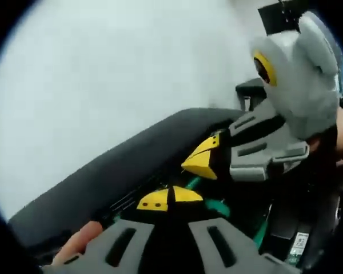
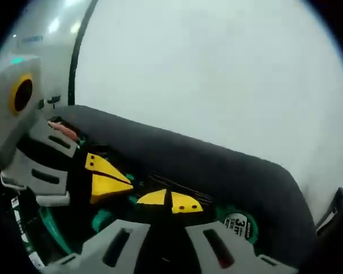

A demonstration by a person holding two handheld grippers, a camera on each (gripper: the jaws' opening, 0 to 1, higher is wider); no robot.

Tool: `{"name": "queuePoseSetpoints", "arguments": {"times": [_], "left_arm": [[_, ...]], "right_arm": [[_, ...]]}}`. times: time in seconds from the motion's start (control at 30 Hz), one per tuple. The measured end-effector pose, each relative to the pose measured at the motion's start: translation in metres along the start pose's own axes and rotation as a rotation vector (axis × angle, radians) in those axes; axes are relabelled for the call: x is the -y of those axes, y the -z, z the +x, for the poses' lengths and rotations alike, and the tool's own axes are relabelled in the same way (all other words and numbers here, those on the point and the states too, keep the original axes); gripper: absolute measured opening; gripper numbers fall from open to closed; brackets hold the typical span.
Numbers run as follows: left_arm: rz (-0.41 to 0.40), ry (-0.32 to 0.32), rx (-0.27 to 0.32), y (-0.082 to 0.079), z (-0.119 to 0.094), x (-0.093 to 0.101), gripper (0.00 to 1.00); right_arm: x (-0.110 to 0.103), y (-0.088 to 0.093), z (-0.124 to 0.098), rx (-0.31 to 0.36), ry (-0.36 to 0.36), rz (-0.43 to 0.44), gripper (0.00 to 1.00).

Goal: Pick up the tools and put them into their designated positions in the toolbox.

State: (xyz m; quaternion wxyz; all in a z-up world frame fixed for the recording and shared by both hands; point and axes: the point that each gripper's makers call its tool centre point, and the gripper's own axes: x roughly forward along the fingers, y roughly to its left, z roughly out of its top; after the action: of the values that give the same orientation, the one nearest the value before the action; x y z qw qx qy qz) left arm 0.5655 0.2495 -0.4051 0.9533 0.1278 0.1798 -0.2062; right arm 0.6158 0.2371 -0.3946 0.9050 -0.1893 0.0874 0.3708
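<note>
A black toolbox (image 1: 120, 165) lies open below both grippers, its dark rim (image 2: 228, 165) curving across the right gripper view. Green tool parts (image 1: 217, 206) sit inside it. A round green tape measure (image 2: 238, 224) with a "3m" label rests by the rim. My left gripper (image 1: 168, 200) has its yellow tips pressed together, shut, just over the green parts. The right gripper (image 1: 203, 161) reaches in from the right, tips together. In its own view the right gripper (image 2: 170, 202) is shut, and the left gripper (image 2: 106, 177) stands close on its left. I cannot tell whether either holds anything.
A plain white surface (image 1: 103, 74) spreads beyond the toolbox. An orange-pink rounded thing (image 1: 80, 240), perhaps a fingertip, shows at the left gripper's base and again at the box edge (image 2: 63, 131). A dark vertical line (image 2: 74, 63) runs at the far left.
</note>
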Motion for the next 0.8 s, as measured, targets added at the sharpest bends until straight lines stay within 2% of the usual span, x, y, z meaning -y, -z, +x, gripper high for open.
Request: {"name": "queuePoseSetpoints", "arguments": {"times": [0.03,0.07,0.1,0.13,0.17,0.23,0.27,0.3,0.33,0.37,0.4,0.43,0.5,0.53,0.57,0.6,0.67,0.7,0.73,0.77,0.8], "left_arm": [[0.001,0.002,-0.047,0.003,-0.006,-0.003,0.0],[0.022,-0.071,-0.013,-0.015,-0.021,-0.019,0.01],[0.034,-0.067,0.065,-0.034,-0.032,-0.022,0.01],[-0.056,-0.065,0.193,-0.061,-0.05,-0.026,0.01],[-0.134,-0.079,0.243,-0.072,-0.061,-0.033,0.02],[-0.195,-0.083,0.259,-0.083,-0.088,-0.042,0.07],[-0.204,-0.084,0.278,-0.089,-0.108,-0.042,0.07],[-0.212,-0.085,0.294,-0.091,-0.115,-0.041,0.07],[-0.237,-0.091,0.349,-0.096,-0.14,-0.04,0.08],[-0.236,-0.109,0.367,-0.096,-0.158,-0.039,0.1],[-0.203,-0.157,0.409,-0.091,-0.187,-0.039,0.13],[-0.181,-0.196,0.435,-0.085,-0.207,-0.04,0.14],[-0.157,-0.306,0.451,-0.055,-0.249,-0.048,0.15],[-0.083,-0.388,0.453,-0.031,-0.276,-0.05,0.15],[-0.057,-0.433,0.451,-0.014,-0.292,-0.052,0.15],[-0.078,-0.488,0.451,0.011,-0.315,-0.061,0.15],[-0.15,-0.548,0.471,0.046,-0.351,-0.069,0.15],[-0.166,-0.608,0.478,0.059,-0.371,-0.074,0.14],[-0.154,-0.699,0.48,0.074,-0.397,-0.081,0.13],[-0.156,-0.719,0.48,0.078,-0.404,-0.082,0.13],[-0.173,-0.763,0.483,0.09,-0.426,-0.08,0.13]], "right_arm": [[0.0,0.001,-0.009,-0.026,0.022,0.016,0.0],[0.003,-0.007,-0.01,0.039,0.032,0.069,0.0],[0.015,-0.013,-0.013,0.073,0.096,0.131,0.0],[0.019,-0.011,-0.015,0.057,0.107,0.119,0.0],[0.018,-0.001,-0.015,-0.006,0.085,0.132,0.02],[0.03,-0.006,-0.011,0.031,0.113,0.183,0.07],[0.034,-0.009,-0.013,0.053,0.127,0.204,0.07],[0.036,-0.01,-0.012,0.059,0.125,0.226,0.07],[0.038,-0.014,-0.019,0.094,0.138,0.238,0.07],[0.04,-0.016,-0.022,0.108,0.151,0.261,0.07],[0.045,-0.015,-0.022,0.117,0.157,0.299,0.07],[0.051,-0.014,-0.018,0.117,0.158,0.326,0.07],[0.053,-0.008,-0.012,0.089,0.149,0.369,0.07],[0.055,-0.009,-0.009,0.088,0.153,0.365,0.07],[0.051,-0.011,-0.012,0.103,0.15,0.35,0.07],[0.047,-0.011,-0.013,0.096,0.149,0.319,0.07],[0.045,-0.013,-0.012,0.095,0.149,0.279,0.07],[0.043,-0.013,-0.011,0.094,0.145,0.261,0.07],[0.04,-0.013,-0.016,0.1,0.145,0.252,0.07],[0.04,-0.012,-0.018,0.101,0.147,0.25,0.07],[0.04,-0.013,-0.018,0.107,0.142,0.251,0.07]]}}
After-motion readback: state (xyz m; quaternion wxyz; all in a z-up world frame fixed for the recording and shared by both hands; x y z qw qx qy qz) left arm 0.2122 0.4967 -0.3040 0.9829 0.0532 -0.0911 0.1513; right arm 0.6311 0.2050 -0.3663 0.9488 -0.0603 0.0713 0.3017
